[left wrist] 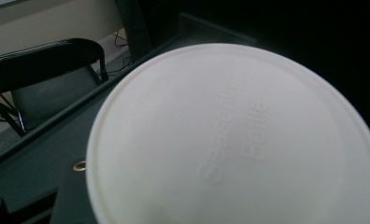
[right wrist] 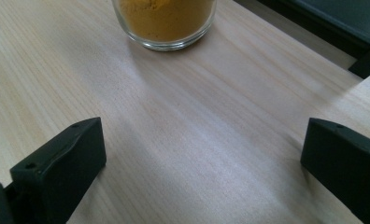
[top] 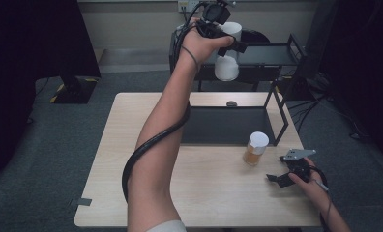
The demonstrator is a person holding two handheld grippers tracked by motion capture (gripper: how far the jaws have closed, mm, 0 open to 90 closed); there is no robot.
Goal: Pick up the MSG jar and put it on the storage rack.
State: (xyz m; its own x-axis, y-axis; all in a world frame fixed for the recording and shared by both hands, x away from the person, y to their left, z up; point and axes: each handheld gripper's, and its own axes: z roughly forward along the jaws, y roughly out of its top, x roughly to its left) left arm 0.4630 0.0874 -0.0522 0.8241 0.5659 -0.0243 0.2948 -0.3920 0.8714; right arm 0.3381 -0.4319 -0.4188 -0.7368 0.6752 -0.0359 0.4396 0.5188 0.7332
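Fingers of the left gripper (top: 227, 47) are clamped on a white jar (top: 227, 65), held up in the air over the top level of the black shelf (top: 264, 53) at the far side of the table (top: 209, 193). Seen from above, the hand and the gripper body cover the middle of the jar, so just its white lid and its white lower part can be made out. The left gripper view looks straight onto the round lid (left wrist: 234, 140), which hides both jaws; raised lettering on it is faint and partly blurred, and the lid's lower edge is cut off by the frame. A dark folding chair (left wrist: 47, 79) sits behind it.

Down at the near right of the table, the right gripper (top: 282, 175) rests with its jaws wide apart and nothing between them. Just ahead of it stands a glass jar (top: 255, 149) of orange powder with a white lid; in the right gripper view its top is cut off and only the base (right wrist: 164, 21) shows
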